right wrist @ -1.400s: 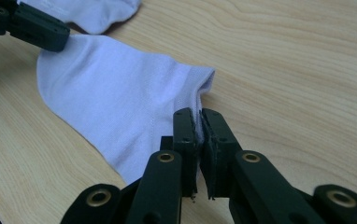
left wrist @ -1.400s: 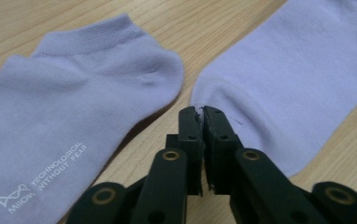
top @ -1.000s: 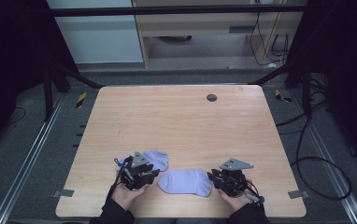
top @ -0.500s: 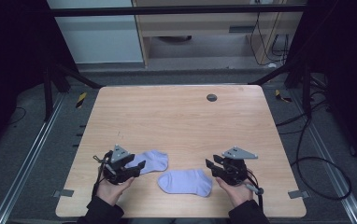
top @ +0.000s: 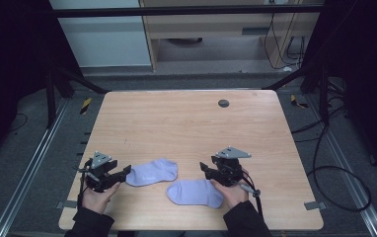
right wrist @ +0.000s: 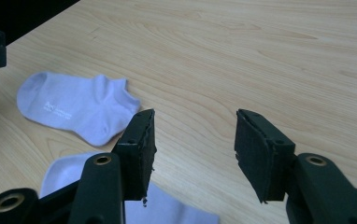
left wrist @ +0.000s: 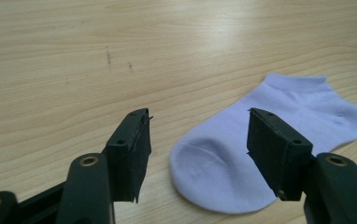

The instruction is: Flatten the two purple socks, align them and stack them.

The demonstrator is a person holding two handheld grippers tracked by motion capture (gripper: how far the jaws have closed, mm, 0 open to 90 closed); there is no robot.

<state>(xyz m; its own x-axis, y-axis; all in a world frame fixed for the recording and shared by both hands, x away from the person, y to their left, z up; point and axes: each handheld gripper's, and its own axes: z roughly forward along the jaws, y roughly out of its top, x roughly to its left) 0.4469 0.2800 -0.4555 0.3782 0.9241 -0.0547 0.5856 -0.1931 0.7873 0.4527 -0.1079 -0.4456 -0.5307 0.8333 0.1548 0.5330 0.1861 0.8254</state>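
1. Socks are being shown lying flat on the wooden table (top: 186,123), near its front edge: one pale lilac sock (top: 152,172) just beside the left gripper (top: 120,174), a second sock (top: 195,193) under and beside the right gripper (top: 207,170). The two socks are lying close together; whether they are touching cannot be told from the high view.
2. Jaws of the left gripper are being held wide apart, gripping nothing; in the left gripper view the first sock's toe (left wrist: 214,177) is being framed between them.
3. Jaws of the right gripper (right wrist: 193,149) are likewise being held wide and empty, with bare wood between them and the second sock (right wrist: 88,186) lying low beside its left jaw.
4. Both socks are being judged light, soft and limp: they will probably sag and fold when lifted, so a pinch through both layers at the cuff or toe is being favoured.
5. Plenty of open tabletop is being left farther away, apart from a small dark disc (top: 223,103); care is being called for near the front edge, where a dragged sock could slip off.
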